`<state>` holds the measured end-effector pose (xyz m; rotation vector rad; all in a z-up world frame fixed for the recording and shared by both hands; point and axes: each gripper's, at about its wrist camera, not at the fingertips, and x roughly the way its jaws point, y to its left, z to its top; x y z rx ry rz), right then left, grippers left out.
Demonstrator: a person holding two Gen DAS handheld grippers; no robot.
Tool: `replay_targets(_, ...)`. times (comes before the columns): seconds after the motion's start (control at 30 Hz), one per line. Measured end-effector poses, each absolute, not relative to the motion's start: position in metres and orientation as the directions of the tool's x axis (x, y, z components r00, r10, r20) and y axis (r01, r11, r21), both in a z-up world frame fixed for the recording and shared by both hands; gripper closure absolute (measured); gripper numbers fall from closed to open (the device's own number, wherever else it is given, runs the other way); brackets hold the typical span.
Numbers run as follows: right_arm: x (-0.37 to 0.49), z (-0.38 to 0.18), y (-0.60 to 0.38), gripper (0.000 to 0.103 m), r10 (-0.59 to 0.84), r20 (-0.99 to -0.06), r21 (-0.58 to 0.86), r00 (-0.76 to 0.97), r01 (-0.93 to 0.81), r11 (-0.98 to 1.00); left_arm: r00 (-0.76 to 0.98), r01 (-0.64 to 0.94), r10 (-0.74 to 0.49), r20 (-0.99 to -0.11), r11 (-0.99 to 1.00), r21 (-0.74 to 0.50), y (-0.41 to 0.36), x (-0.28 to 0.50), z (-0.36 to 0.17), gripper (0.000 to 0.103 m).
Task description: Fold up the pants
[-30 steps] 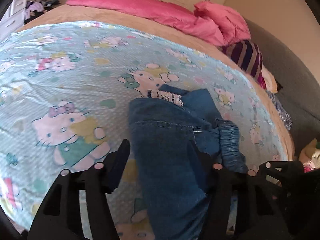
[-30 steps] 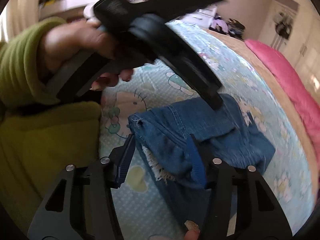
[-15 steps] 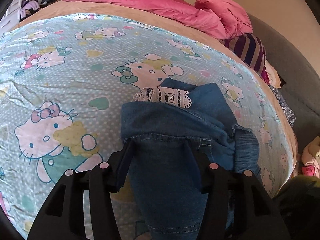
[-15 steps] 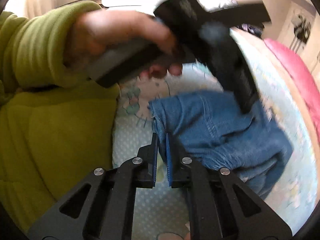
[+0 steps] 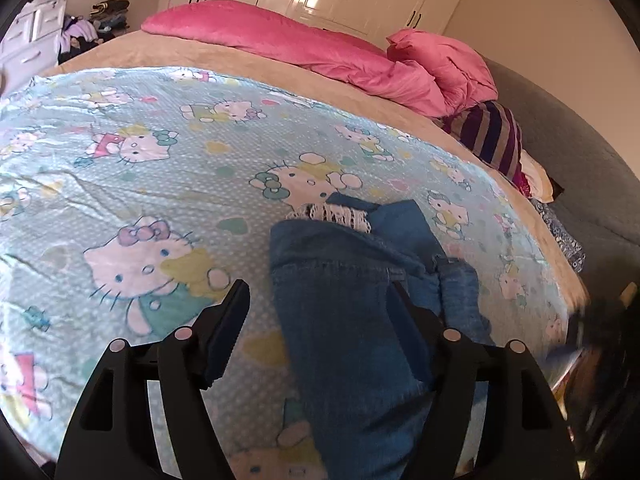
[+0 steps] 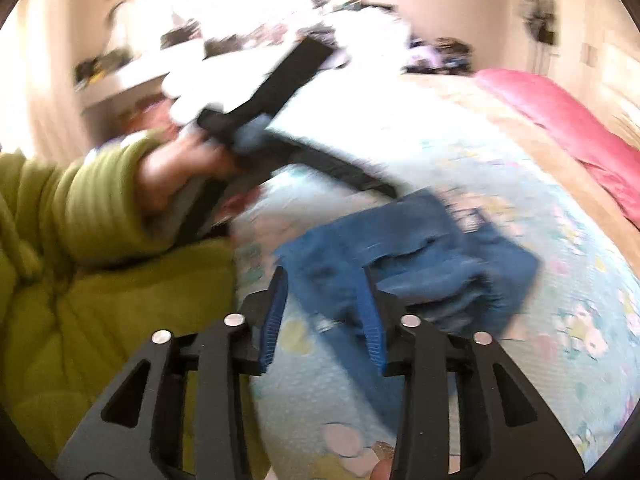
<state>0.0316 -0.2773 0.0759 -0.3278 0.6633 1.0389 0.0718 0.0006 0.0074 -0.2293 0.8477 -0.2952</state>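
Pants (image 5: 352, 320) lie between both opening tongs (image 5: 320, 300) (image 6: 324, 280), ungripped.

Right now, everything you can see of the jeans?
The jeans are blue denim, folded into a rumpled bundle lying flat on the cartoon-print sheet. A white lace trim peeks out at the far edge, and stitched seams show. The left gripper straddles the near part, its jaws opening and not pressing the cloth. The right gripper, also opening, frames a corner without pinching it.
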Motion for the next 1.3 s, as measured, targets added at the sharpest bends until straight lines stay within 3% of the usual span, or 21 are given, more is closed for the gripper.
replay_targets(0.17, 0.093, 0.076, -0.281, 0.072, 0.591, -0.687, 0.066, 0.423, -0.773, 0.631, 0.593, 0.194, -0.341, -0.73, 0.94, -0.281, -0.01, 0.046, 0.001, 0.034)
replay_targets(0.37, 0.149, 0.051, -0.26, 0.072, 0.539, -0.763, 0.118, 0.357, -0.743, 0.659, 0.537, 0.22, -0.329, -0.776, 0.943, -0.248, -0.025, 0.031, -0.016, 0.034)
replay_targets(0.5, 0.161, 0.027, -0.237, 0.072, 0.461, -0.823, 0.068, 0.331, -0.749, 0.659, 0.52, 0.218, -0.32, -0.792, 0.946, -0.239, -0.028, 0.032, -0.022, 0.033)
replay_targets(0.6, 0.168, 0.009, -0.232, 0.072, 0.34, -0.854, -0.049, 0.393, -0.713, 0.699, 0.511, 0.219, -0.326, -0.796, 0.944, -0.246, -0.028, 0.033, -0.024, 0.033)
replay_targets(0.93, 0.178, 0.003, -0.237, 0.071, 0.367, -0.837, 0.004, 0.407, -0.665, 0.747, 0.506, 0.22, -0.338, -0.793, 0.94, -0.261, -0.029, 0.032, -0.023, 0.033)
replay_targets(1.3, 0.151, 0.052, -0.272, 0.044, 0.45, -0.749, 0.059, 0.486, -0.628, 0.776, 0.525, 0.224, -0.35, -0.776, 0.936, -0.271, -0.026, 0.025, -0.008, 0.033)
